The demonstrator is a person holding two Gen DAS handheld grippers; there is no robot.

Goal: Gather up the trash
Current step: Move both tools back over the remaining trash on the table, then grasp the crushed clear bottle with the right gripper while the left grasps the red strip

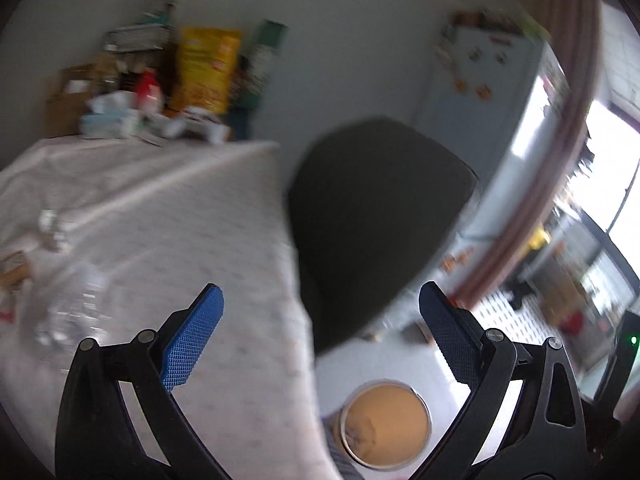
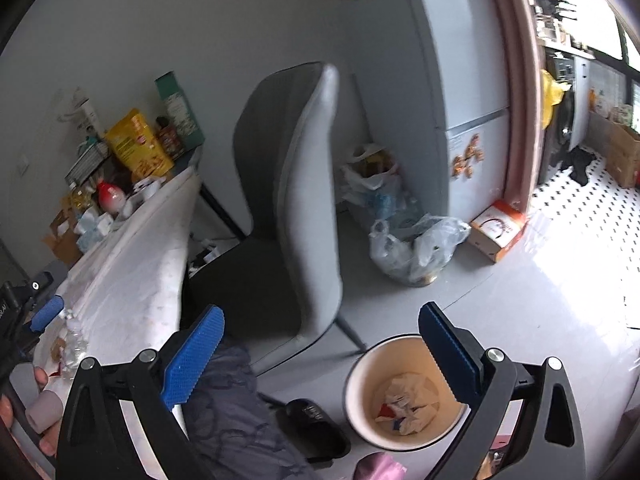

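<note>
A round cream trash bin (image 2: 404, 392) stands on the floor beside the table and holds crumpled paper and wrappers (image 2: 404, 400). My right gripper (image 2: 320, 356) is open and empty above and just left of it. The bin also shows in the blurred left wrist view (image 1: 386, 424). My left gripper (image 1: 320, 344) is open and empty over the table's edge. A clear plastic bottle (image 1: 76, 300) lies on the white tablecloth (image 1: 180, 240) to its left, with crumpled paper (image 1: 50, 228) and a small box (image 1: 14, 266) farther left. The bottle also shows in the right wrist view (image 2: 74, 340).
A grey chair (image 2: 296, 200) stands at the table, dark in the left wrist view (image 1: 376, 216). Boxes, a yellow bag (image 1: 208, 72) and bottles crowd the table's far end. Plastic bags (image 2: 412, 244) and a box (image 2: 498, 230) sit by the fridge (image 2: 472, 80). A black shoe (image 2: 312, 428) lies near the bin.
</note>
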